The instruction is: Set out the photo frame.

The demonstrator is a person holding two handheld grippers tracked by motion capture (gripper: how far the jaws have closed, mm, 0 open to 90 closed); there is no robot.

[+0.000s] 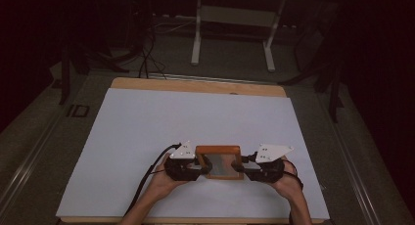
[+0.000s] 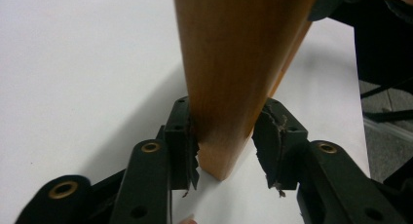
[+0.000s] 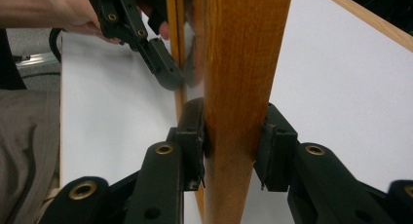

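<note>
A wooden-framed tray [image 1: 218, 162] with a grey, glassy inner panel sits near the front edge of the white-covered table [image 1: 147, 122], held from both sides. The left gripper [image 1: 185, 162] clamps its black jaws on the tray's smooth, orange-brown left rim [image 2: 221, 87]; the right gripper [image 1: 264, 164] grips the opposite rim [image 3: 241, 87]. The jaw pads [image 2: 187, 151] look frayed and torn. Nothing lies in the tray.
</note>
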